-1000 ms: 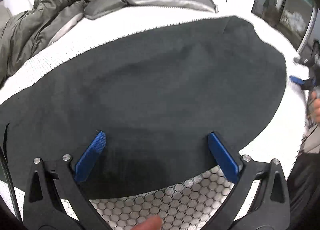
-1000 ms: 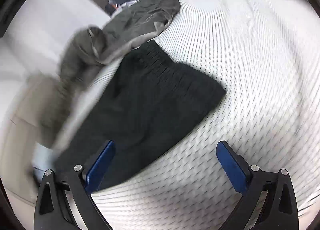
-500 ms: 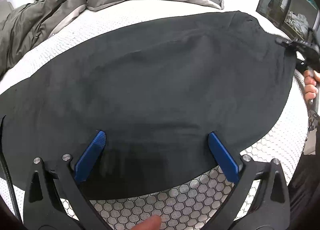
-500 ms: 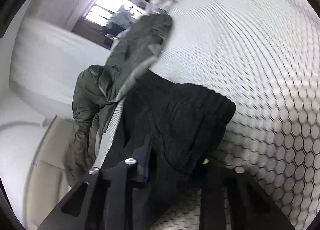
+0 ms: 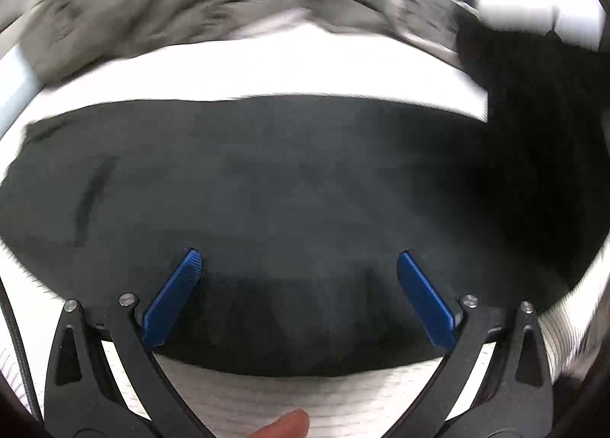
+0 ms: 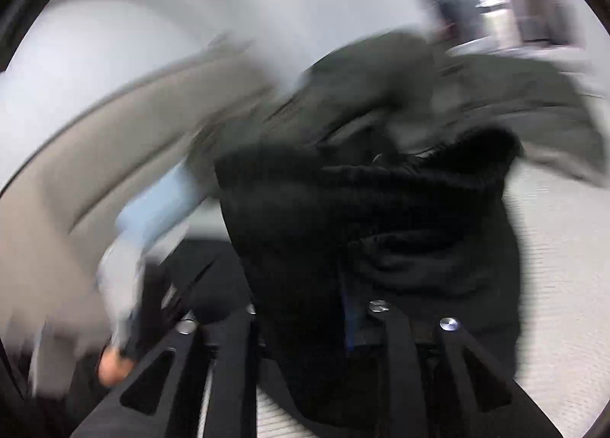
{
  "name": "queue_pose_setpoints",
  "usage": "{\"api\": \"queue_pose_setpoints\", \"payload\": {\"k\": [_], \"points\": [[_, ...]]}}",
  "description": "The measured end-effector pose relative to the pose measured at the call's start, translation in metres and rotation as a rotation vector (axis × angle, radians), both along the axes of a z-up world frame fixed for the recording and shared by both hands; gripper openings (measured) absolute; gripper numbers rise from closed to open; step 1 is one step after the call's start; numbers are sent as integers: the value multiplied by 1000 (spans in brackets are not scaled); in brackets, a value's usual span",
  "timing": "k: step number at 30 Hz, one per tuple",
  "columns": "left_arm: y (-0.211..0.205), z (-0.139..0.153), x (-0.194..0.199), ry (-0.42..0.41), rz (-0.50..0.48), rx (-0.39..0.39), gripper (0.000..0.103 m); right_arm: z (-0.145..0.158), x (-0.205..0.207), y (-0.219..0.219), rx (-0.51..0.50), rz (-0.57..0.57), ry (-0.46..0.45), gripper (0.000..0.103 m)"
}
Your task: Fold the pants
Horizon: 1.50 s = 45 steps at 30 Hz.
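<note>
The black pants (image 5: pixel 289 201) lie flat across the white bed. My left gripper (image 5: pixel 297 266) is open, its blue pads (image 5: pixel 171 297) just above the near part of the cloth, holding nothing. At the right of the left wrist view one end of the pants (image 5: pixel 533 95) is lifted off the bed. In the right wrist view my right gripper (image 6: pixel 324 308) is shut on that bunched black cloth (image 6: pixel 362 217), which hangs over and hides its fingers. The view is blurred.
A rumpled grey-green duvet (image 5: pixel 190 7) lies along the far side of the bed. The white honeycomb mattress cover (image 5: pixel 267 72) shows around the pants. A thumb tip (image 5: pixel 286 424) shows at the bottom of the left wrist view.
My right gripper closed on the end of the pants and lifted it up and across. The left gripper has shifted along the pants and stayed open.
</note>
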<state>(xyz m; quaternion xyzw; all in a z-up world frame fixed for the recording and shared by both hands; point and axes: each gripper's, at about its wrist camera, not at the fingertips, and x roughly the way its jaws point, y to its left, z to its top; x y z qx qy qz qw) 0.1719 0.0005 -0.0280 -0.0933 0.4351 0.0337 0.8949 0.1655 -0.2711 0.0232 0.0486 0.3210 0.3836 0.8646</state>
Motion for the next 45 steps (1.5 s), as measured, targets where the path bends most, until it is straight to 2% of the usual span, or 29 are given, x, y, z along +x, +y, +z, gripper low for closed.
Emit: {"api": "queue_pose_setpoints", "payload": {"k": [2, 5, 7, 9, 11, 13, 16, 17, 18, 22, 24, 26, 28, 29, 32, 35, 38, 43, 44, 45], "points": [[32, 3, -5, -13, 98, -6, 102, -19, -5, 36, -75, 155, 48, 63], [63, 6, -13, -33, 190, -36, 102, -39, -5, 43, -177, 142, 24, 65], [72, 9, -17, -49, 196, -66, 102, -44, 6, 18, -146, 75, 65, 65], [68, 13, -18, -66, 161, -89, 102, -54, 6, -7, -170, -33, 85, 65], [49, 15, -16, -64, 56, -132, 102, -75, 13, -28, -289, -141, 121, 65], [27, 10, -13, -38, -37, -137, 102, -95, 18, -36, -379, -168, 177, 64], [-6, 2, -8, 8, -135, -40, 102, -103, 11, -40, -466, -167, 129, 67], [-12, 0, -6, 16, -147, -22, 102, -99, 7, -41, -482, -171, 115, 74], [-15, -3, -4, 31, -154, -24, 102, -97, 6, -43, -482, -174, 109, 80], [-14, -6, -5, 58, -175, -81, 102, -100, -16, -58, -474, -170, 132, 81], [-16, -7, -3, 51, -183, -39, 102, -102, -17, -62, -490, -172, 147, 81], [-18, -10, -3, 52, -178, -10, 102, -102, -41, -71, -521, -156, 133, 82], [-17, -12, -3, 55, -166, -29, 102, -101, -48, -77, -517, -147, 134, 82], [-16, -12, -2, 52, -164, -36, 101, -99, -49, -84, -484, -144, 146, 82], [-14, -6, -2, 39, -178, -87, 95, -92, -50, -106, -357, -152, 186, 82], [-11, -2, 5, 25, -187, -170, 91, -90, -43, -119, -238, -185, 239, 82], [-7, 1, 25, 26, -195, -249, 90, -94, -39, -119, -243, -199, 262, 82], [3, -25, 77, 142, -185, -456, 90, -98, -38, -103, -261, -163, 253, 82], [3, -29, 84, 145, -186, -475, 88, -99, -40, -103, -263, -158, 248, 82], [2, -29, 86, 136, -187, -471, 75, -101, -41, -103, -264, -156, 249, 82]]}}
